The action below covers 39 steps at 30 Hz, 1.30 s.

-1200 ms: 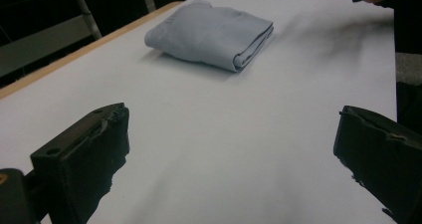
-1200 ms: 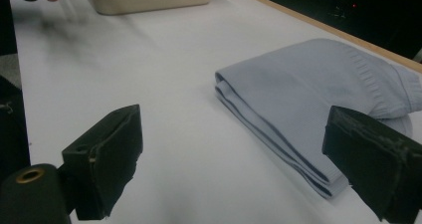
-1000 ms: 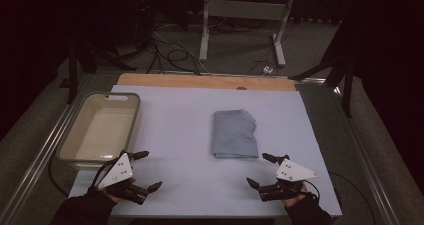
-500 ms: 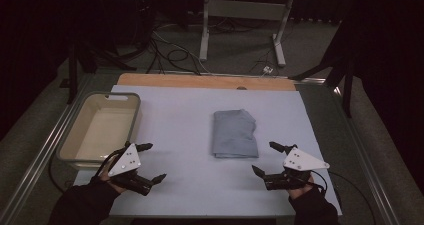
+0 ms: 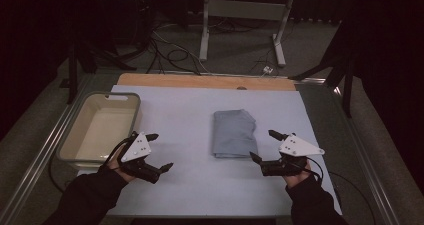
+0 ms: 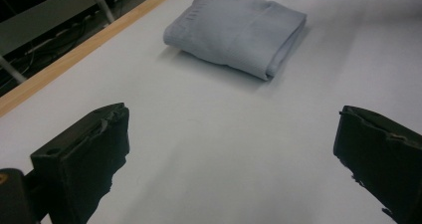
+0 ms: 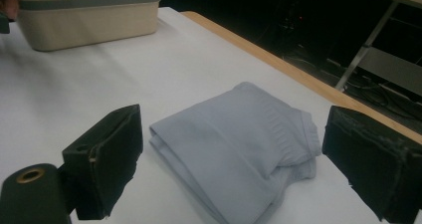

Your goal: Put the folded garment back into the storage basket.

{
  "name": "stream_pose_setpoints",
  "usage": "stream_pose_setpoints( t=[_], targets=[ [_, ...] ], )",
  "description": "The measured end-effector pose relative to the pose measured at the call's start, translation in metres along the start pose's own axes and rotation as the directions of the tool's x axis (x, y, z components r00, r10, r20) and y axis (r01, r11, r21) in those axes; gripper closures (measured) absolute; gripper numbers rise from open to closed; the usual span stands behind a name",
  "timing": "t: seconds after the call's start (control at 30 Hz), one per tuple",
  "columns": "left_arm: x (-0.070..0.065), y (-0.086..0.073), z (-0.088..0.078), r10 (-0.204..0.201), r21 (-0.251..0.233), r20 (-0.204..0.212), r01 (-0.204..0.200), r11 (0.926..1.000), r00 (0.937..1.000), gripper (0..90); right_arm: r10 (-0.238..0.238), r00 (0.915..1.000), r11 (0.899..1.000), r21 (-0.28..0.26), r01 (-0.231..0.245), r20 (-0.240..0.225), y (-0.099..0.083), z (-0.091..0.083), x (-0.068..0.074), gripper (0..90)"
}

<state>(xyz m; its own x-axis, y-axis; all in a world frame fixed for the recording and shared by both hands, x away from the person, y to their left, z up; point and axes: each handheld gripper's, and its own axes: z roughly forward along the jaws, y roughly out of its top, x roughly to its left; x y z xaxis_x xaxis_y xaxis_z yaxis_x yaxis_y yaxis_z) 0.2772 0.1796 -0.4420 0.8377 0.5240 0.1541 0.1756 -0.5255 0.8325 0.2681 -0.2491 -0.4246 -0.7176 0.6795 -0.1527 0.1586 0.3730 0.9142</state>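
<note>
1. So, far left: beige plastic tub [image 5: 100,127] sits on the white table cover [image 5: 190,185], nothing visible inside. Judged from this, if the tub is the cloth's destination, the work is barely begun.
2. Left gripper [image 5: 157,152]: just beside the tub's near right corner, jaws spread wide, holding and touching nothing. In its own view the cover lies bare between the jaws, the cloth well ahead.
3. Centre: folded light-blue garment [image 5: 235,133], lying flat between the two grippers, apart from both. Not lifted, not gripped; folds look intact.
4. Right gripper [image 5: 262,146]: near the garment's near right corner, jaws wide apart, empty. In its own view the garment [image 7: 234,144] lies between and just beyond the jaws; contact not apparent.
5. Left to do, by my reading: close on the garment, lift, carry.
</note>
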Motion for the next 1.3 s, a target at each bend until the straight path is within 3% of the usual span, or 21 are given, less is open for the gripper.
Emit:
stream_pose_setpoints(
  t=[0.33,0.47,0.67,0.83,1.03,1.3],
  targets=[
    [0.003,0.010,0.013,-0.011,0.011,0.003,0.011,0.9999,0.9999,1.8,0.039,0.9986,0.999,0.016,-0.040,0.036,-0.002,0.012,-0.011,9.0],
    [0.009,0.015,0.020,-0.039,0.028,-0.031,0.039,0.9988,0.9988,1.9,0.073,0.9954,0.997,0.026,-0.074,0.063,-0.002,0.016,-0.020,9.1],
    [0.014,0.017,0.028,-0.056,0.049,-0.031,0.058,0.9971,0.9979,1.9,0.077,0.9947,0.997,0.016,-0.079,0.068,0.000,0.019,-0.027,9.1],
    [0.022,0.020,0.041,-0.095,0.070,-0.038,0.098,0.9927,0.9947,2.0,0.070,0.9940,0.997,0.032,-0.073,0.084,0.002,0.024,-0.031,9.1],
    [0.027,0.024,0.051,-0.089,0.086,-0.060,0.094,0.9918,0.9942,1.9,0.074,0.9940,0.997,0.027,-0.076,0.081,0.001,0.031,-0.035,9.0],
    [0.032,0.033,0.070,-0.117,0.135,-0.073,0.126,0.9828,0.9904,1.9,0.102,0.9906,0.993,0.056,-0.107,0.092,-0.003,0.046,-0.042,9.1]
  ],
)
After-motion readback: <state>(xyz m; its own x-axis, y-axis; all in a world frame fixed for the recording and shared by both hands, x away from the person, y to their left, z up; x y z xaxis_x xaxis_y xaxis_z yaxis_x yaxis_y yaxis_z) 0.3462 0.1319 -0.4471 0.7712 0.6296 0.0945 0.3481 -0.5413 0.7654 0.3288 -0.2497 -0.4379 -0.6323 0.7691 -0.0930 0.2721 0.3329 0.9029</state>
